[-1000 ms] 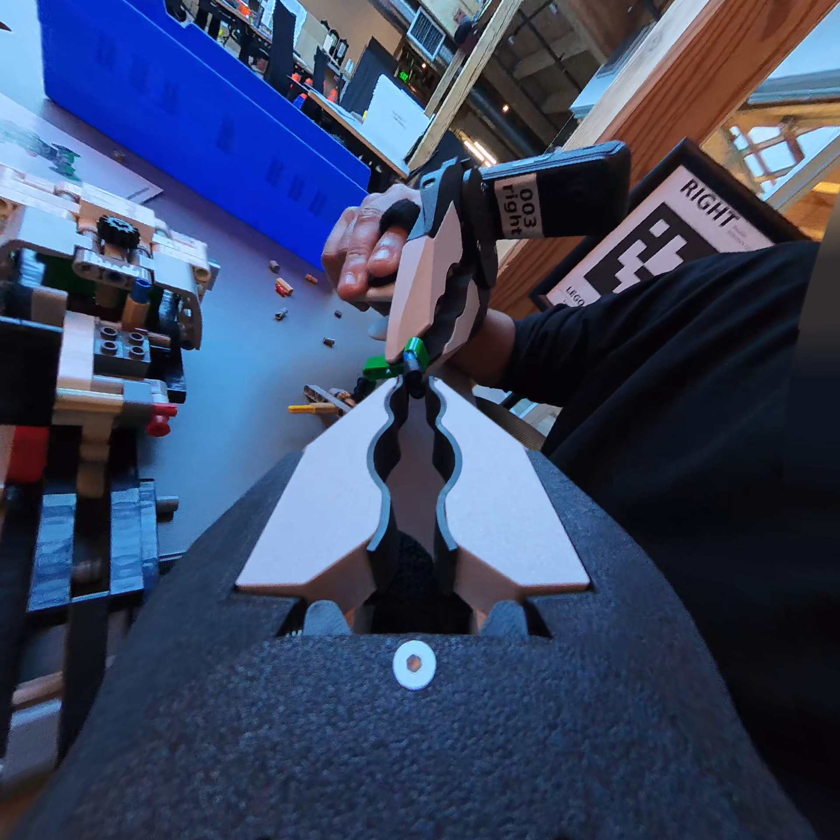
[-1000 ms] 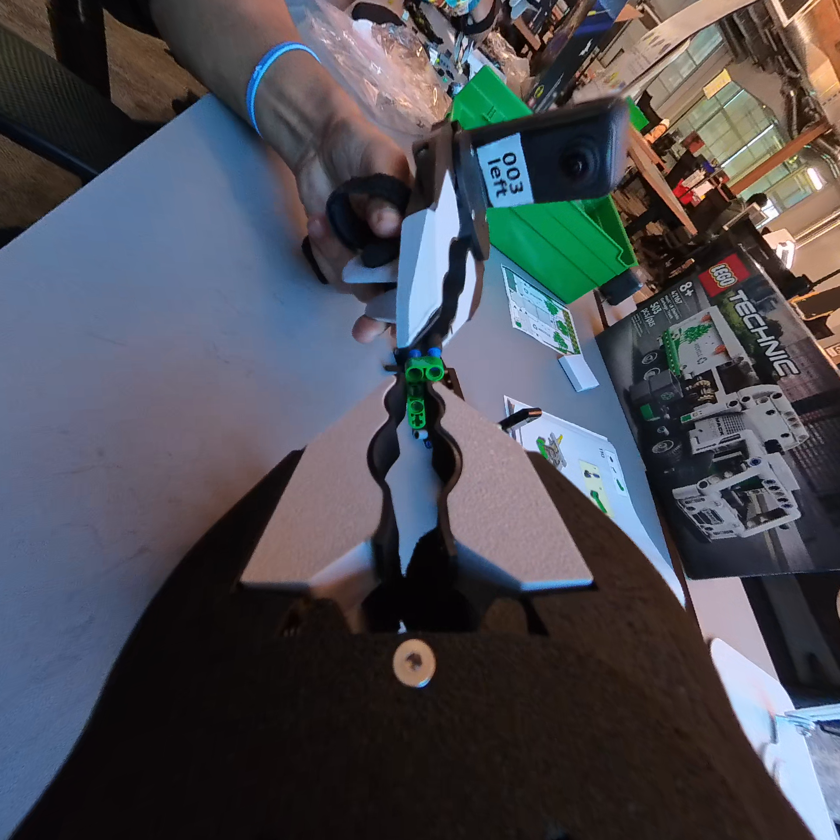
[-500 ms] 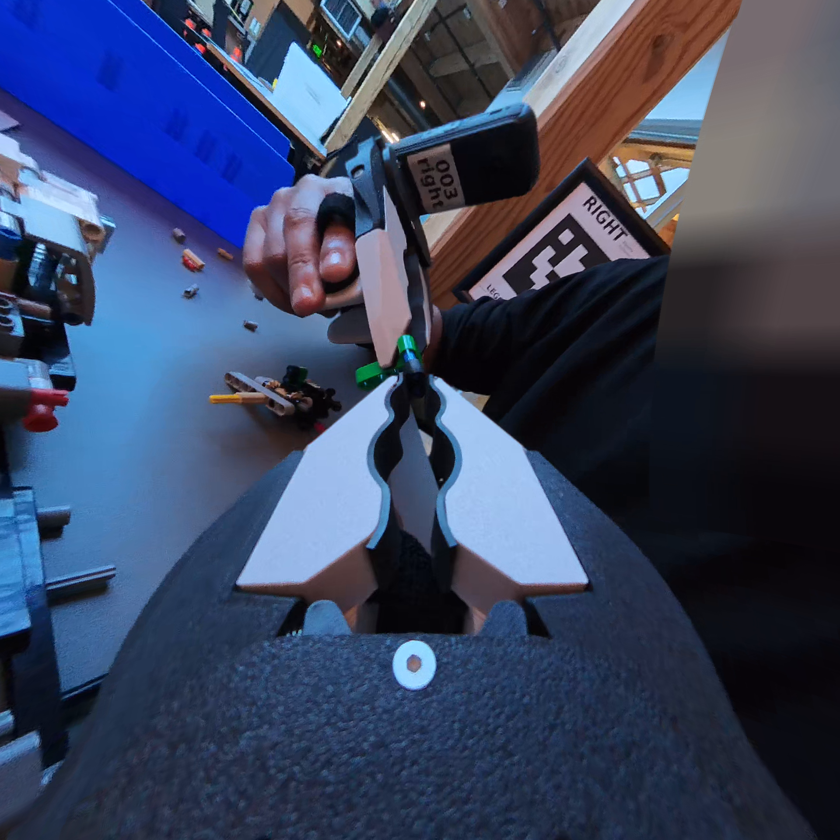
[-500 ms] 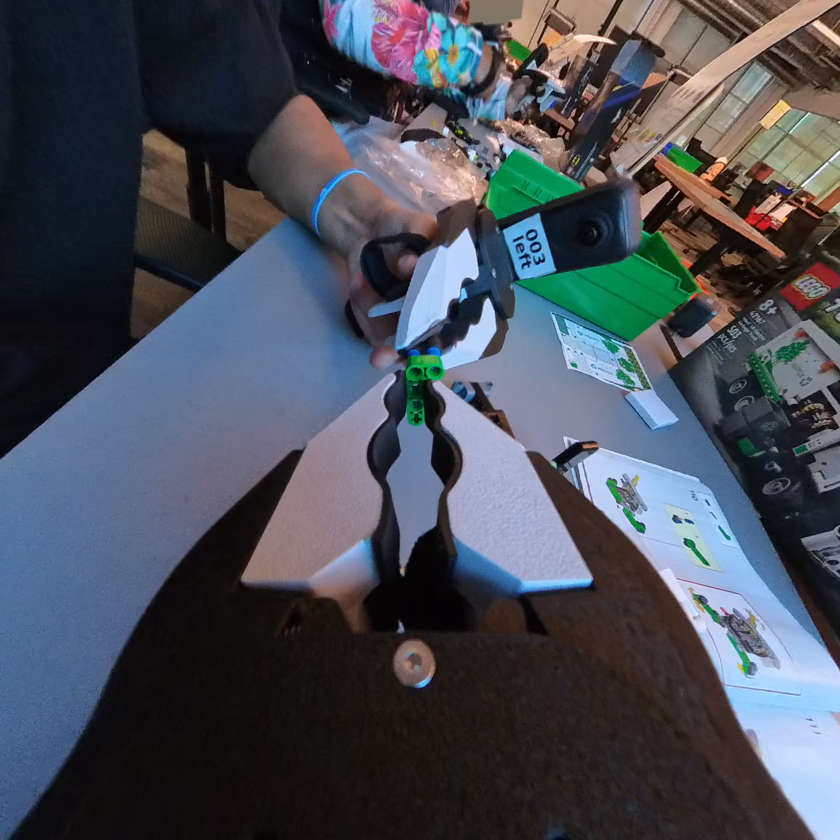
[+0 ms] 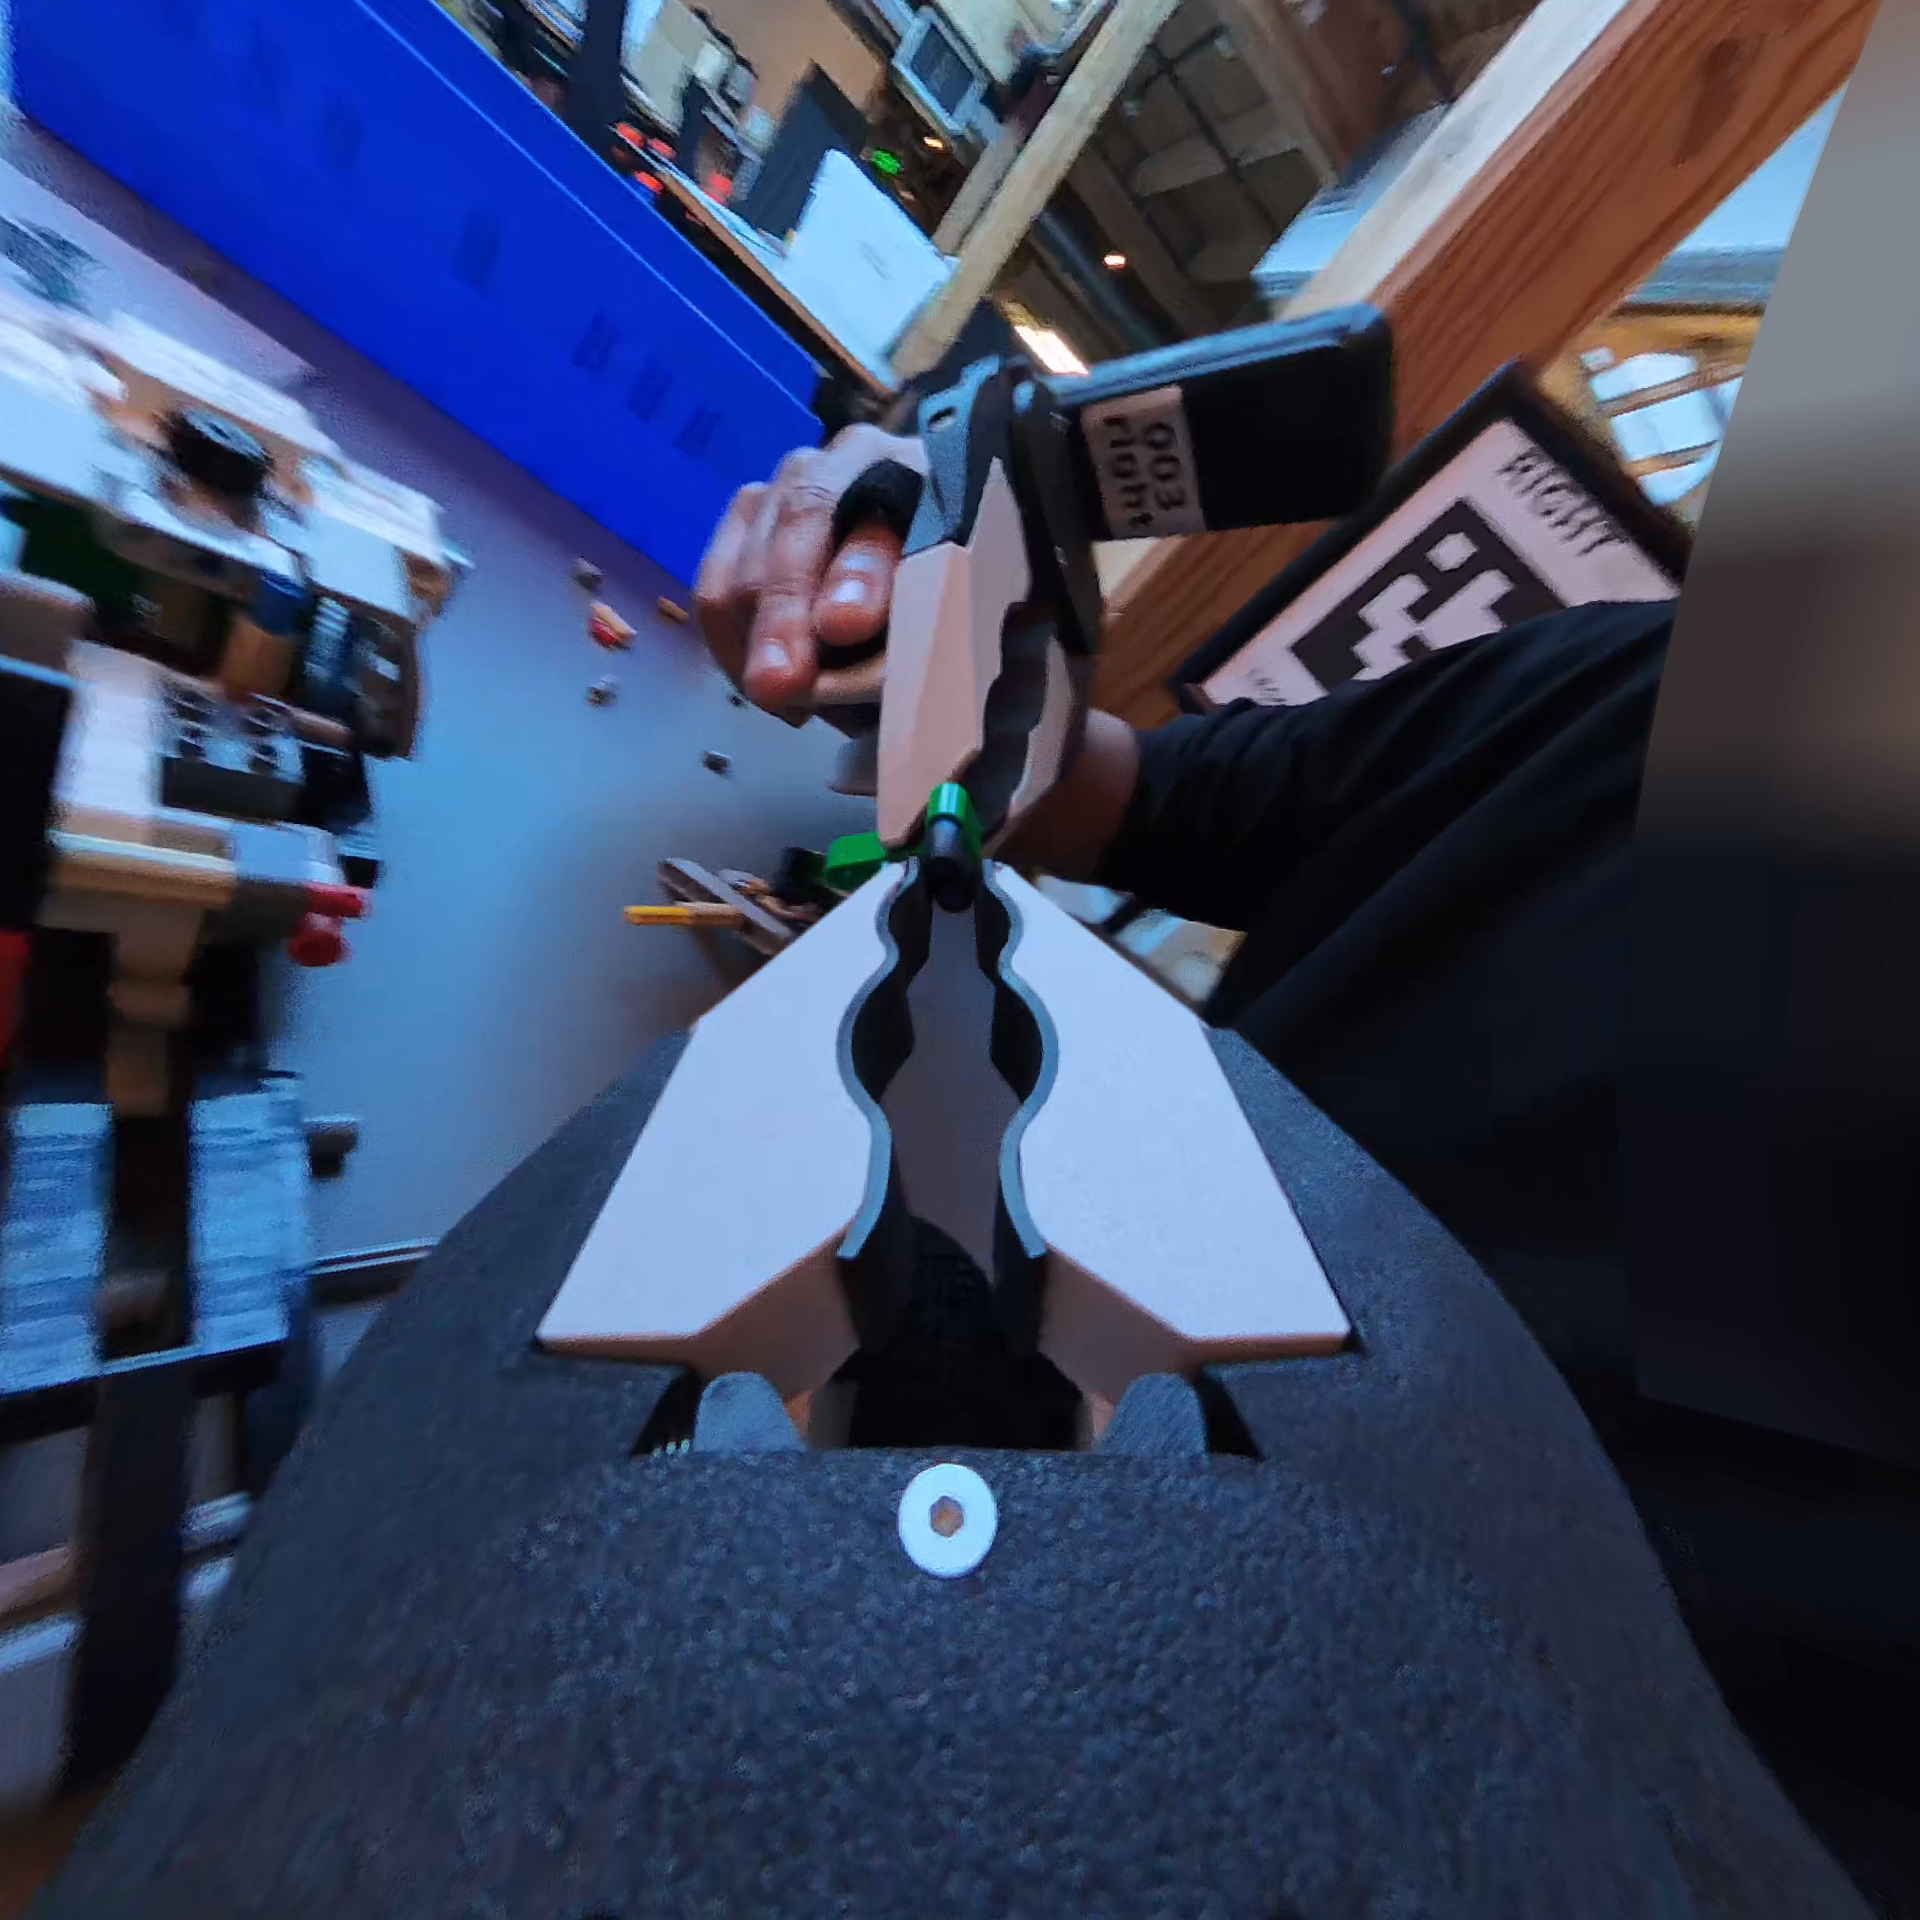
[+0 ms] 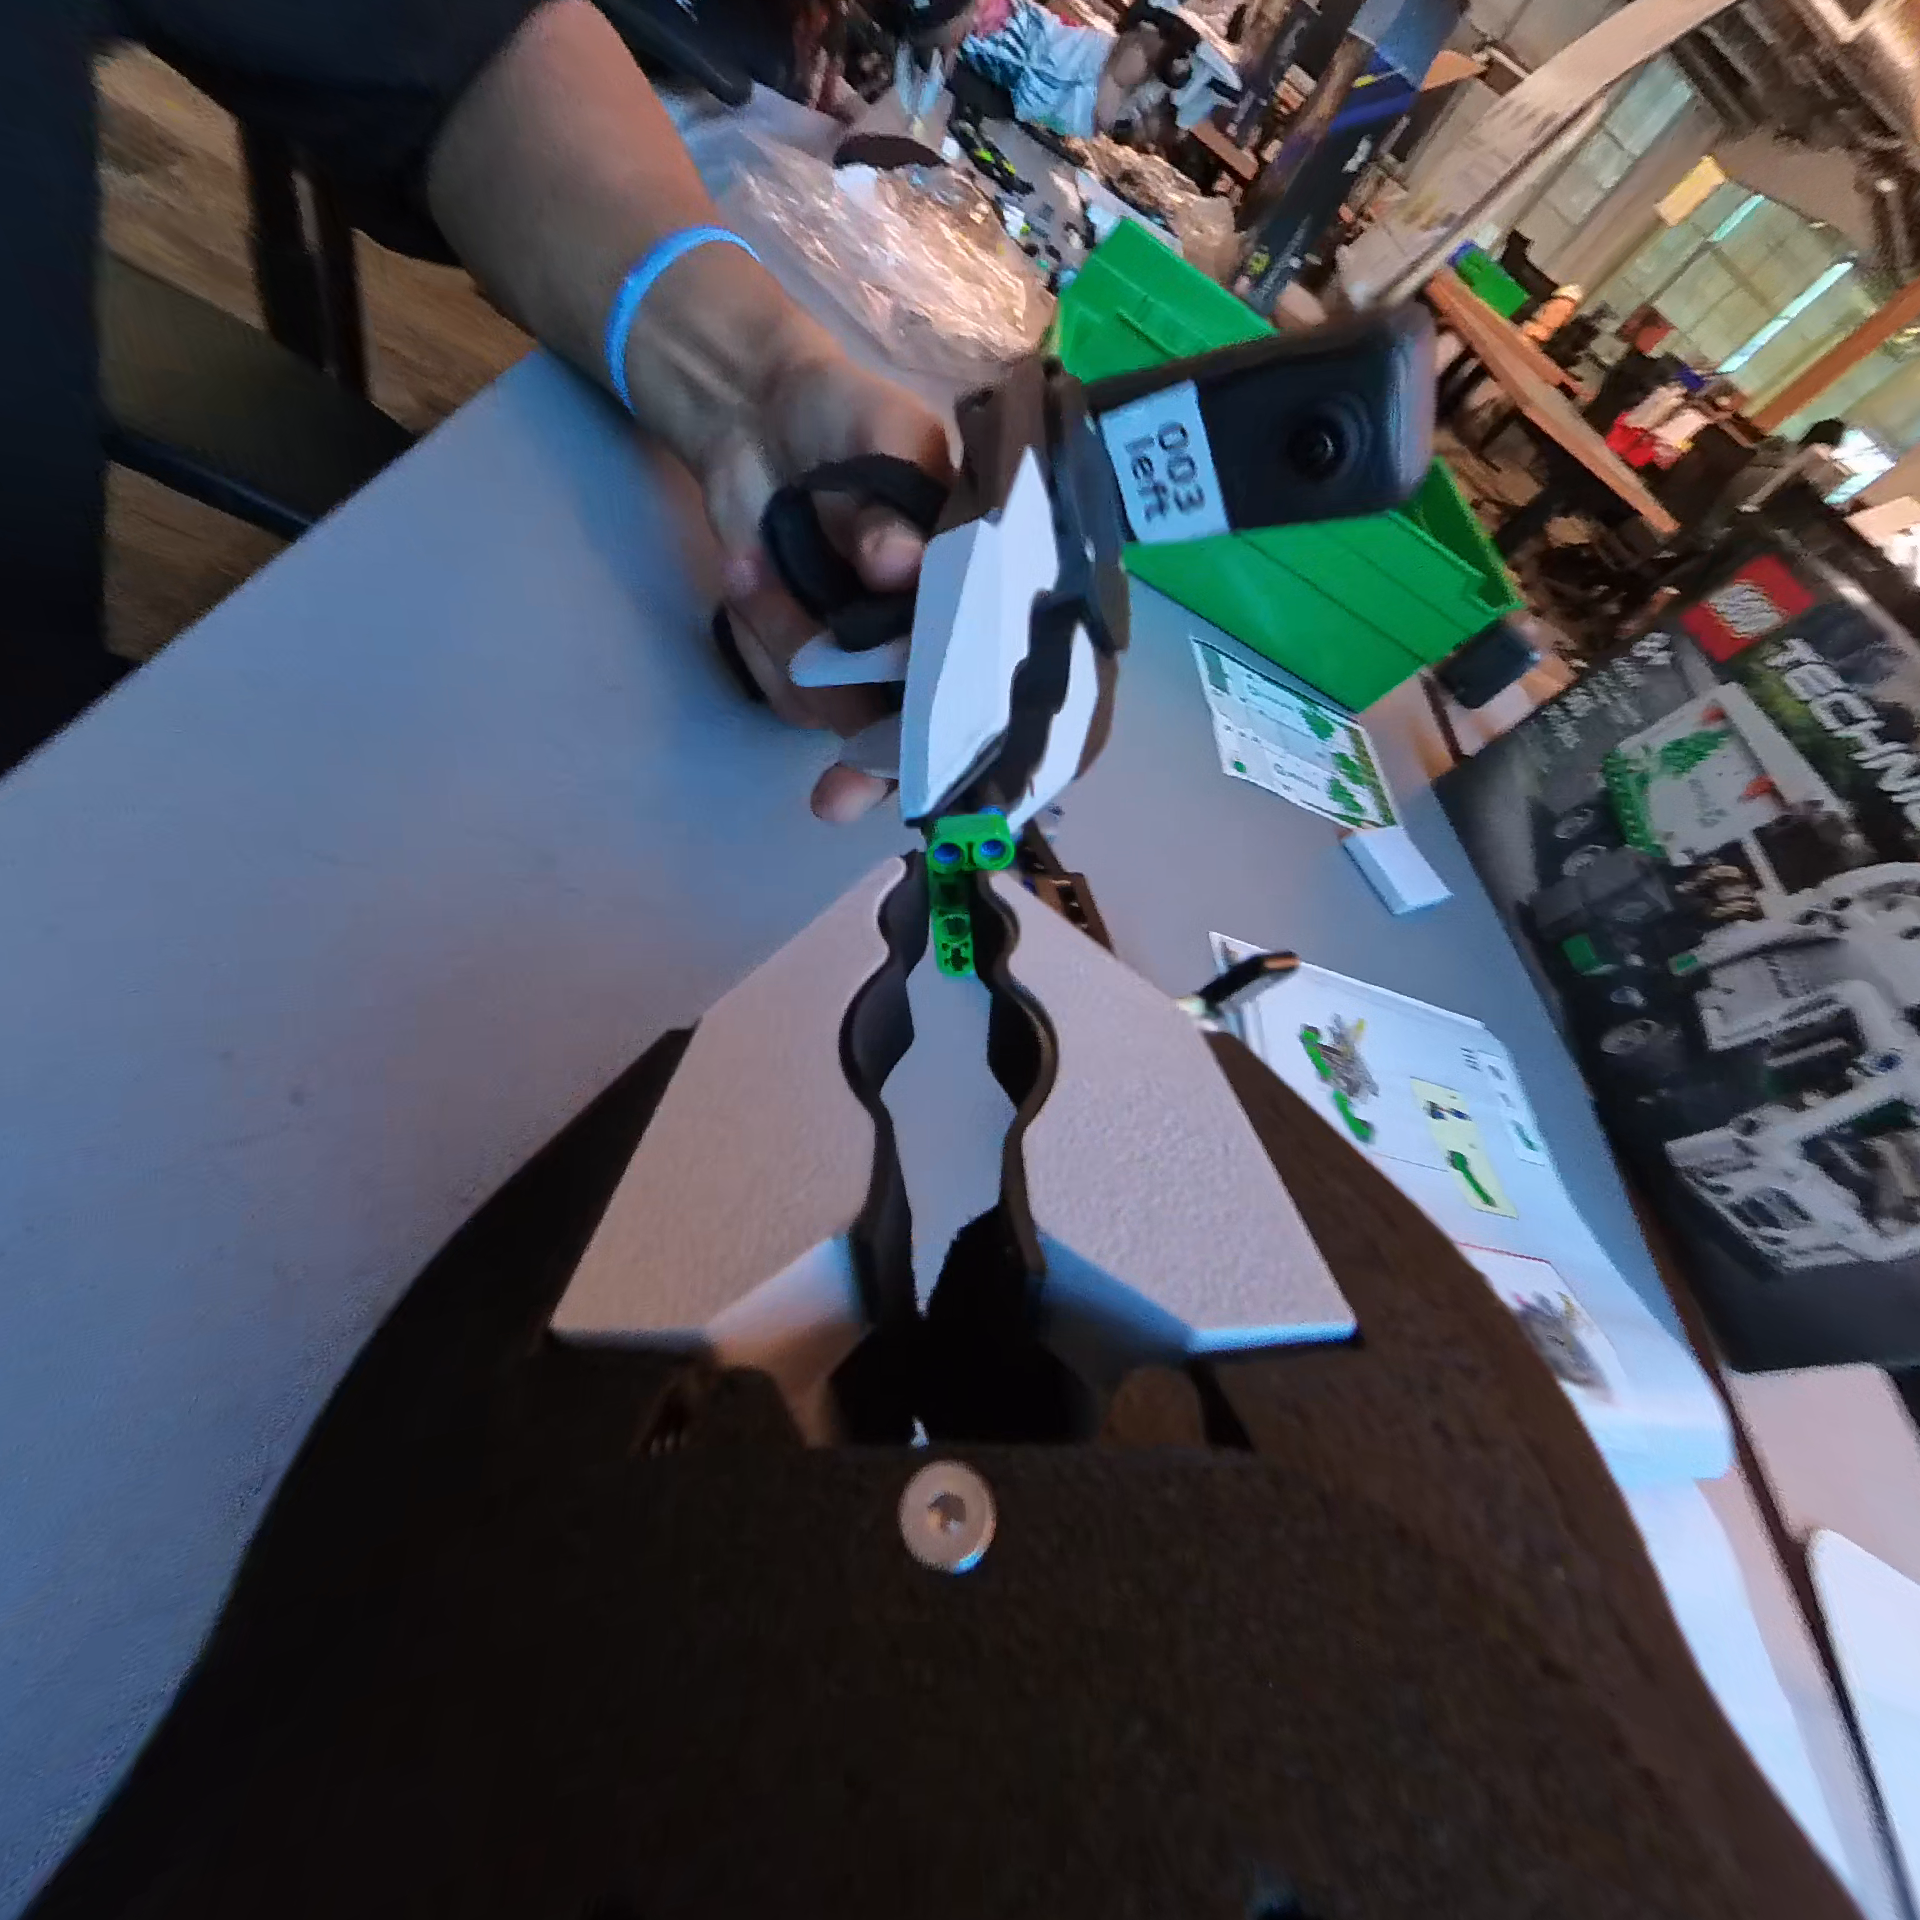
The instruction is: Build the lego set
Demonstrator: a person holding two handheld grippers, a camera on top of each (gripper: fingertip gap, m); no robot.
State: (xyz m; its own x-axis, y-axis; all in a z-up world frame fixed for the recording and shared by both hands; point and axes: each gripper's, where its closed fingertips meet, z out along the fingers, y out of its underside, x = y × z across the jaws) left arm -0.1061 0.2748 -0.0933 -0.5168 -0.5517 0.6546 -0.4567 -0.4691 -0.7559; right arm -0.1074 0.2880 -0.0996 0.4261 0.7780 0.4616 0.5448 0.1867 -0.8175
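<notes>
both grippers (image 6: 951, 883) on green lego piece (image 6: 954, 914)

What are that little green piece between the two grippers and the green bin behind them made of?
The green piece looks like hard moulded plastic with a smooth, slightly glossy finish: crisp round holes, blue pins in its end. The green bin also appears to be plastic, judging by its even colour, flat walls and soft sheen. The grey table looks matte, perhaps laminate; that is unclear.

Small green lego piece (image 6: 956, 904), blue-pinned, held aloft
</notes>
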